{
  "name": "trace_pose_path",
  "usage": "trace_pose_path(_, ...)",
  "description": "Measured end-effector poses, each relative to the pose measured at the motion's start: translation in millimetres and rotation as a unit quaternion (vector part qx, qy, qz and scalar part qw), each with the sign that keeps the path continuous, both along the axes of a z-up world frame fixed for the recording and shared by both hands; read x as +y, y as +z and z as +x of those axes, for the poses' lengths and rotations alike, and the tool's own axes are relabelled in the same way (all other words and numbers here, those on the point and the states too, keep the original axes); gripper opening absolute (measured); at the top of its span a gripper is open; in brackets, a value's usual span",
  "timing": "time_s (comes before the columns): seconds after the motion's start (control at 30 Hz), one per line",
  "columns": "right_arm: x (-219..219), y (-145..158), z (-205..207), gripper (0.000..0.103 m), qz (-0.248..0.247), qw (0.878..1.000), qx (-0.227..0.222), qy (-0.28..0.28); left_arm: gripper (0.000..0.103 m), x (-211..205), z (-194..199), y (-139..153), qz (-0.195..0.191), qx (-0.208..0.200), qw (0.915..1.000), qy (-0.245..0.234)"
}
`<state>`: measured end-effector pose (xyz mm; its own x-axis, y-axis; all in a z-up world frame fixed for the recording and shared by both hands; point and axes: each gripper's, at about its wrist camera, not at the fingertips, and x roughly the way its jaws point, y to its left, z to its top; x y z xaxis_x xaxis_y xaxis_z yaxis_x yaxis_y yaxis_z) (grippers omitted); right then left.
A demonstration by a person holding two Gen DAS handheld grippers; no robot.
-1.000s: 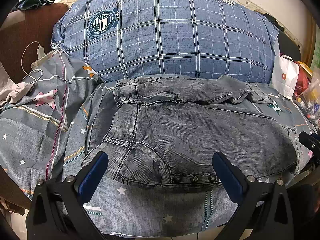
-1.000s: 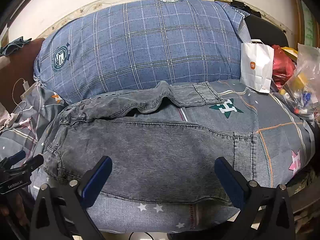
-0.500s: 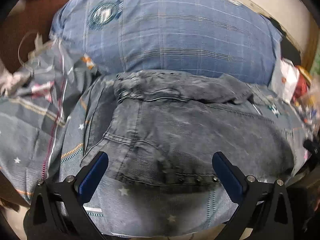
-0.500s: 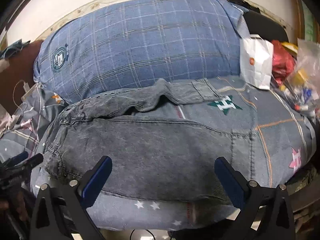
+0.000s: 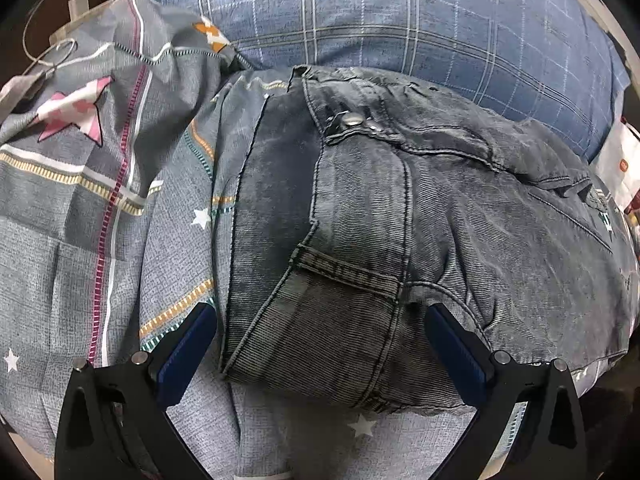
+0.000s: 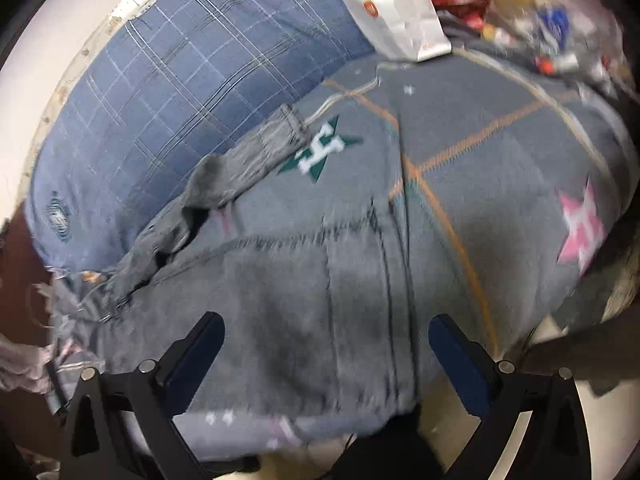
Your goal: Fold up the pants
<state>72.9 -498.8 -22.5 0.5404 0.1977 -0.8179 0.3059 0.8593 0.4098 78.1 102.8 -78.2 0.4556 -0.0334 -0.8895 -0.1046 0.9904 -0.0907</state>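
Note:
Grey washed denim pants [image 5: 400,216] lie across the bed, waistband toward the left, legs toward the right. In the left wrist view my left gripper [image 5: 320,352] is open, its blue-padded fingers [image 5: 188,348] straddling the waistband corner near the front edge. In the right wrist view, which is blurred, my right gripper [image 6: 324,360] is open over the leg hem end of the pants [image 6: 320,292]. A second leg [image 6: 248,160] lies crumpled toward the pillow. Neither gripper holds cloth.
The pants rest on a grey quilt with stars [image 5: 100,200]. A big blue plaid pillow [image 5: 400,20] lies behind. A white paper bag [image 6: 396,8], red bag and clutter sit at the far right. A charger cable [image 5: 52,40] lies far left.
Both grippers moved forward and down, closer to the pants. The left swung left toward the waistband corner; the right swung right toward the hem end. Both stayed open.

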Motion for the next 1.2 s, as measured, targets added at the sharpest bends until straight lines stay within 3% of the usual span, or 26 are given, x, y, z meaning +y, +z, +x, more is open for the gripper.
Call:
trace_pose_path(0.13,-9,-10,27,0.102,-0.032,0.999,0.014,-0.008,0.103,-2,-10,15,-0.004,-0.033,0.9994,-0.001)
trace_pose_path(0.2,-16,-16,39,0.090,-0.038,0.999,0.016,-0.010,0.103,2,-11,21,0.004,-0.050,0.9987,0.007)
trace_pose_path(0.3,-15,-27,55,0.077,-0.047,0.999,0.026,0.001,0.103,1,-5,14,0.004,-0.038,0.9993,0.004)
trace_pose_path(0.4,-10,-38,67,0.075,-0.074,0.996,0.037,0.012,0.103,-2,3,1,0.017,-0.026,0.9995,0.000)
trace_pose_path(0.43,-8,-43,71,0.067,-0.076,0.996,0.045,0.020,0.103,-4,5,-4,0.021,-0.017,0.9996,-0.001)
trace_pose_path(0.47,-6,-47,73,0.047,-0.080,0.995,0.053,0.028,0.103,-5,6,-7,0.024,-0.012,0.9996,-0.003)
trace_pose_path(0.57,4,-45,78,0.024,-0.137,0.987,0.066,0.050,0.098,-7,10,-18,0.037,-0.004,0.9992,-0.011)
trace_pose_path(0.63,12,-36,79,0.023,-0.176,0.980,0.061,0.064,0.094,-9,10,-20,0.042,-0.003,0.9989,-0.020)
trace_pose_path(0.83,27,13,99,0.019,-0.297,0.953,0.008,0.064,0.095,-10,8,-22,0.050,-0.012,0.9983,-0.029)
trace_pose_path(0.93,25,-23,128,0.026,-0.304,0.947,0.061,0.082,0.095,-8,9,-23,0.050,-0.016,0.9982,-0.029)
trace_pose_path(0.97,21,-38,132,0.035,-0.305,0.945,0.085,0.080,0.095,-9,9,-23,0.051,-0.016,0.9982,-0.029)
trace_pose_path(1.0,15,-46,127,0.038,-0.297,0.948,0.091,0.071,0.095,-10,8,-22,0.052,-0.017,0.9981,-0.029)
trace_pose_path(1.03,13,-42,119,0.040,-0.289,0.953,0.068,0.055,0.095,-10,7,-21,0.053,-0.018,0.9980,-0.031)
trace_pose_path(1.07,10,-34,108,0.048,-0.277,0.959,0.054,0.036,0.095,-10,6,-19,0.054,-0.019,0.9979,-0.032)
trace_pose_path(1.17,17,4,69,0.052,-0.255,0.967,0.001,0.023,0.095,-13,-1,-4,0.077,-0.038,0.9957,-0.034)
trace_pose_path(1.2,22,14,53,0.058,-0.245,0.969,-0.016,0.030,0.095,-15,-6,6,0.080,-0.056,0.9946,-0.033)
